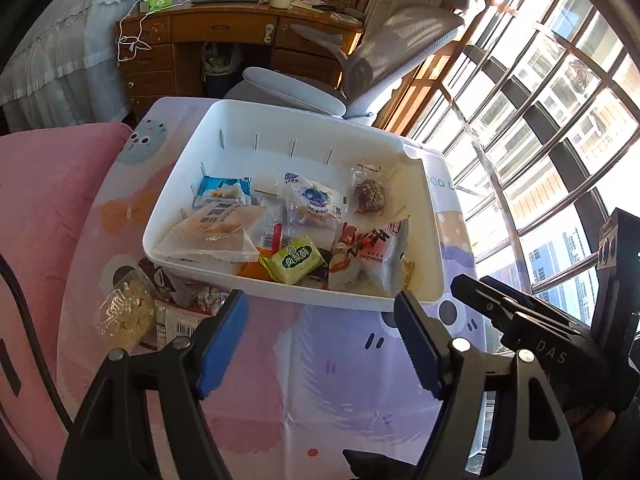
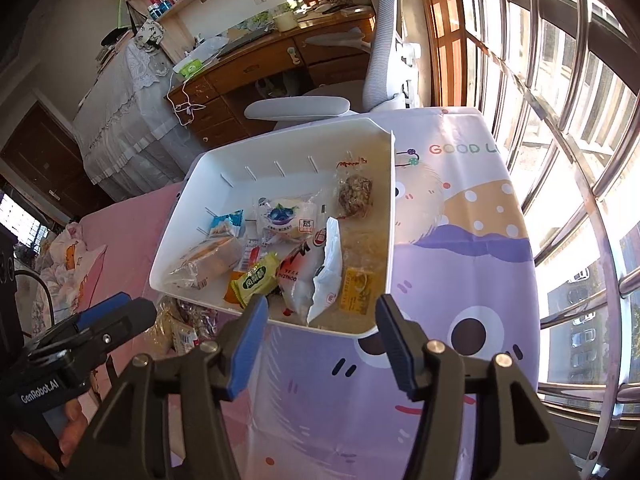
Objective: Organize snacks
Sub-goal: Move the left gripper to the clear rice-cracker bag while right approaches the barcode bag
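A white plastic bin (image 1: 200,148) (image 2: 192,200) sits on the table and holds several wrapped snacks: a green packet (image 1: 295,265) (image 2: 256,278), a red and white packet (image 1: 368,256) (image 2: 316,276), a blueberry bun (image 1: 312,200) (image 2: 286,218), a brown nut cake (image 1: 369,196) (image 2: 355,196). A few snacks (image 1: 132,312) (image 2: 176,328) lie on the table left of the bin. My left gripper (image 1: 320,340) is open and empty just before the bin's near wall. My right gripper (image 2: 318,344) is open and empty at the bin's near right corner.
The table carries a pink and purple cartoon cloth (image 1: 320,380) (image 2: 460,240). A grey office chair (image 1: 400,40) (image 2: 380,60) and a wooden desk (image 1: 224,36) stand behind it. Barred windows (image 1: 540,120) (image 2: 560,120) run along the right. A pink bed (image 1: 40,200) lies left.
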`<act>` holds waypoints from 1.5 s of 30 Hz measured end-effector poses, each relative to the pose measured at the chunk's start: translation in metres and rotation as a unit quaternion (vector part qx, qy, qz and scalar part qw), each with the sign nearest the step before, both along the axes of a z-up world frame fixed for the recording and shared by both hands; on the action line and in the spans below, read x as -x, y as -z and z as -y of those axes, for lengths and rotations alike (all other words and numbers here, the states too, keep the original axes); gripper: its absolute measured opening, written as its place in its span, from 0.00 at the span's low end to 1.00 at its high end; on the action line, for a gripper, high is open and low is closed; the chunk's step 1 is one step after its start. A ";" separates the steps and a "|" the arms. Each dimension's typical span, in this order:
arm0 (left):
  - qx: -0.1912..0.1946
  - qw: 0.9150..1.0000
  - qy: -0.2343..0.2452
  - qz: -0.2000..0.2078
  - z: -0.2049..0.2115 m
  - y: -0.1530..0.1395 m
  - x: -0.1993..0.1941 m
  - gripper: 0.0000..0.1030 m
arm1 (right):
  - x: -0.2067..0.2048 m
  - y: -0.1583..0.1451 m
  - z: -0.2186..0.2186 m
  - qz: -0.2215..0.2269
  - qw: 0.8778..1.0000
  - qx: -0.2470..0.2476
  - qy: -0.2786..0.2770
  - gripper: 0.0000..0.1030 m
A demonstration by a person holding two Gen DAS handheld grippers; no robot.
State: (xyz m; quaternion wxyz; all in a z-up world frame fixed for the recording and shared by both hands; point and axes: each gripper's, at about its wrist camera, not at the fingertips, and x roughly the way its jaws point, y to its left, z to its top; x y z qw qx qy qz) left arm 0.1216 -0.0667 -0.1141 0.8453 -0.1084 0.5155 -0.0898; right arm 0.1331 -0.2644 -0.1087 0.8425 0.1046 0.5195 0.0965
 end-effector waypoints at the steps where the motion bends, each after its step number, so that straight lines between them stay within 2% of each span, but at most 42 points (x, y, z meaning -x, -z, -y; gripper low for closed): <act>1: 0.001 1.000 -0.006 -0.002 -0.002 0.001 0.007 0.72 | 0.004 0.001 -0.001 -0.002 1.000 0.000 -0.003 0.56; 11: -0.032 0.996 -0.075 -0.030 -0.040 0.009 0.063 0.72 | 0.028 0.012 -0.016 -0.030 0.999 -0.003 -0.042 0.58; 16: -0.039 0.993 -0.108 -0.039 -0.070 0.010 0.075 0.74 | 0.034 0.021 -0.033 -0.042 0.997 -0.005 -0.060 0.59; 22: -0.043 0.990 -0.124 -0.052 -0.103 0.017 0.077 0.75 | 0.032 0.026 -0.056 -0.048 0.997 0.001 -0.066 0.62; 32: -0.050 0.995 -0.061 -0.062 -0.161 0.022 0.046 0.75 | 0.029 0.032 -0.111 -0.054 0.998 0.005 -0.020 0.64; 37: -0.056 0.996 -0.012 -0.070 -0.184 0.029 0.023 0.75 | 0.032 0.040 -0.137 -0.060 0.998 0.002 0.015 0.65; 41: -0.061 0.994 0.037 -0.083 -0.195 0.041 0.007 0.78 | 0.035 0.048 -0.156 -0.060 0.997 0.001 0.040 0.65; 45: -0.076 0.988 0.085 -0.100 -0.201 0.058 -0.010 0.80 | 0.039 0.055 -0.175 -0.049 0.997 0.007 0.055 0.65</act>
